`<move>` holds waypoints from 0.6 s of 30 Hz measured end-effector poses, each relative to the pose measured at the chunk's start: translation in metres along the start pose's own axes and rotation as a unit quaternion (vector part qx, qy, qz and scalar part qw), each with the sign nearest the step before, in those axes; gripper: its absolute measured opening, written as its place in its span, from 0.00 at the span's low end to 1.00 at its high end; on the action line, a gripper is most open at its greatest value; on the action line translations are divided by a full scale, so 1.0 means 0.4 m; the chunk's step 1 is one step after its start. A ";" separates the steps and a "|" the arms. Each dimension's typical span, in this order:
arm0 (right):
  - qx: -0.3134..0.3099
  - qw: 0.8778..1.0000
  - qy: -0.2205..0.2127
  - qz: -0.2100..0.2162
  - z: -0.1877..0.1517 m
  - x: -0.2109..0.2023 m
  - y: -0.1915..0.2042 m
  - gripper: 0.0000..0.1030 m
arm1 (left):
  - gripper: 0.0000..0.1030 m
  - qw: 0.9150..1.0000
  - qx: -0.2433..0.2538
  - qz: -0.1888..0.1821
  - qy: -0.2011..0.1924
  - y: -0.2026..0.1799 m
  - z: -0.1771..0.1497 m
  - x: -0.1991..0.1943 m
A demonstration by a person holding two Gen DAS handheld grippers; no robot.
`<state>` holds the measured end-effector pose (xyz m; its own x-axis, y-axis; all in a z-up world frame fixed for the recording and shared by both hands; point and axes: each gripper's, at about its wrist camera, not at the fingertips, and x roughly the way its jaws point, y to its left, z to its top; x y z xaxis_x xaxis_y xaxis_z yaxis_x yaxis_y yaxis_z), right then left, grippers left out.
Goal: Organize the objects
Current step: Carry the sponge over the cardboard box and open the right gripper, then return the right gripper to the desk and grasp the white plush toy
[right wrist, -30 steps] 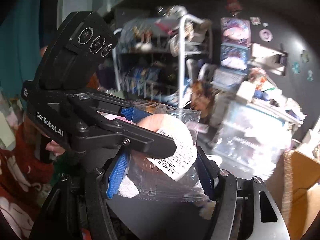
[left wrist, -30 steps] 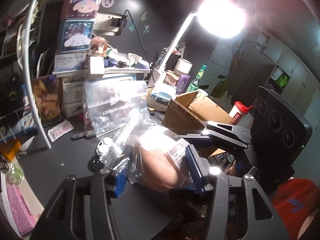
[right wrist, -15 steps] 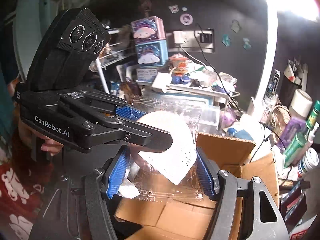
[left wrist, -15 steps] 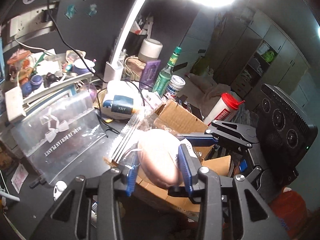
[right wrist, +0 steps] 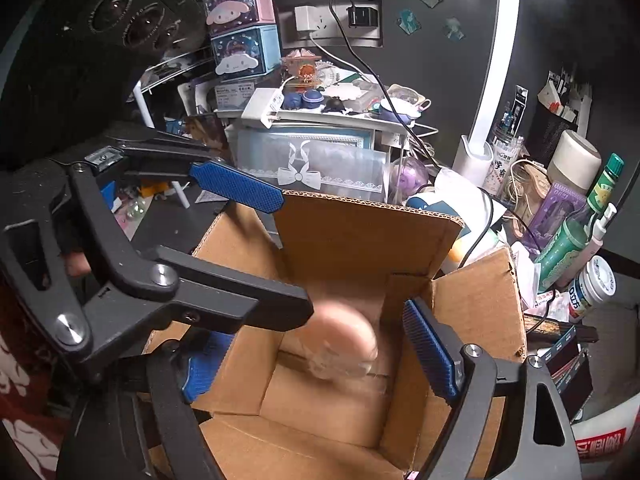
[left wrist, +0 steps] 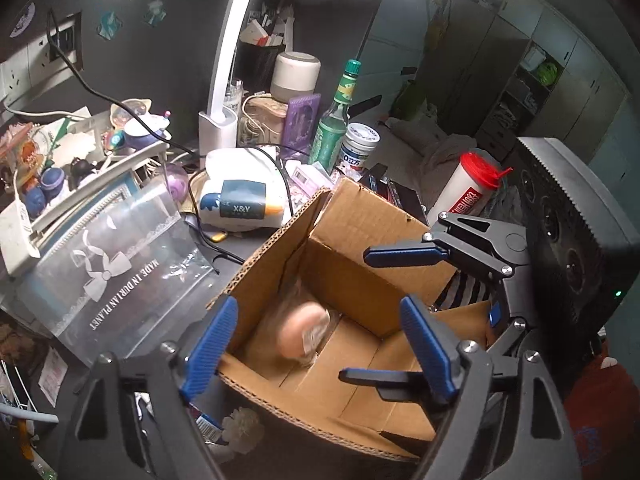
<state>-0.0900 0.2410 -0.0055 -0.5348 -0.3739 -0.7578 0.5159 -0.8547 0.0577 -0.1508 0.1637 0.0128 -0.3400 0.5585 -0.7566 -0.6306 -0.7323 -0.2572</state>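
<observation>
While both sets of tongs, left tongs (left wrist: 316,344) and right tongs (right wrist: 316,360), are spreading apart with nothing clamped, the cardboard box (left wrist: 352,264) holds a bagged peach-coloured object (left wrist: 302,334), blurred, possibly mid-fall. The dark worktop (left wrist: 248,246) beyond is crowded: clear pouch (left wrist: 116,268), green bottle (left wrist: 334,128), lamp (left wrist: 224,80).

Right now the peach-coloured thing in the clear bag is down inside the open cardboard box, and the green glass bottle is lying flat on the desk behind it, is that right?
Not quite. The green glass bottle stands upright behind the cardboard box, as the left wrist view shows. The rest holds: the peach-coloured thing in the clear bag is down inside the open box.
</observation>
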 end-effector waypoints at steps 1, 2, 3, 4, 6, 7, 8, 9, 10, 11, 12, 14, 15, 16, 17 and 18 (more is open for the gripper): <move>-0.001 1.000 0.001 -0.002 0.001 0.001 0.003 0.79 | 0.79 1.000 -0.001 0.000 -0.009 0.004 -0.005 -0.020; -0.001 1.000 0.000 -0.005 0.001 0.001 0.006 0.79 | 0.79 1.000 -0.004 0.000 -0.016 0.010 -0.009 -0.038; -0.002 1.000 -0.001 -0.006 0.002 0.001 0.010 0.79 | 0.80 1.000 -0.007 0.002 -0.026 0.017 -0.016 -0.063; -0.003 1.000 -0.003 -0.006 0.003 -0.001 0.015 0.79 | 0.80 0.999 -0.011 0.009 -0.037 0.025 -0.025 -0.090; -0.008 1.000 -0.015 -0.009 0.010 -0.010 0.029 0.79 | 0.82 0.998 -0.017 0.028 -0.061 0.045 -0.049 -0.150; -0.013 1.000 -0.024 -0.012 0.015 -0.020 0.041 0.79 | 0.83 0.996 -0.021 0.040 -0.074 0.055 -0.061 -0.176; -0.019 0.999 -0.037 -0.014 0.020 -0.033 0.059 0.79 | 0.85 0.995 -0.025 0.051 -0.086 0.066 -0.074 -0.203; -0.026 0.998 -0.049 -0.013 0.026 -0.045 0.078 0.79 | 0.85 0.993 -0.031 0.062 -0.098 0.077 -0.090 -0.230; -0.034 0.998 -0.061 -0.007 0.030 -0.057 0.100 0.79 | 0.85 0.990 -0.037 0.073 -0.111 0.092 -0.113 -0.261; -0.044 0.996 -0.073 0.004 0.034 -0.068 0.129 0.79 | 0.85 0.988 -0.044 0.082 -0.121 0.106 -0.137 -0.285; -0.053 0.995 -0.081 0.013 0.034 -0.075 0.155 0.79 | 0.86 0.986 -0.054 0.092 -0.131 0.122 -0.164 -0.310; -0.077 0.992 -0.095 0.039 0.035 -0.081 0.226 0.79 | 0.86 0.980 -0.071 0.111 -0.146 0.153 -0.217 -0.344; -0.085 0.990 -0.097 0.048 0.034 -0.078 0.254 0.79 | 0.86 0.977 -0.081 0.121 -0.153 0.171 -0.248 -0.360; -0.095 0.989 -0.098 0.059 0.032 -0.070 0.289 0.79 | 0.86 0.975 -0.090 0.130 -0.159 0.184 -0.279 -0.371; -0.106 0.987 -0.096 0.074 0.030 -0.057 0.328 0.79 | 0.86 0.972 -0.098 0.138 -0.163 0.196 -0.305 -0.375; -0.112 0.986 -0.092 0.085 0.025 -0.046 0.353 0.79 | 0.86 0.969 -0.105 0.147 -0.167 0.207 -0.335 -0.379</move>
<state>-0.0143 0.1236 0.0230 -0.5301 -0.5814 -0.6172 0.7323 -0.6809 0.0124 -0.0580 -0.0341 0.0258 -0.7126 0.3830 -0.5878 -0.3277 -0.9225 -0.2038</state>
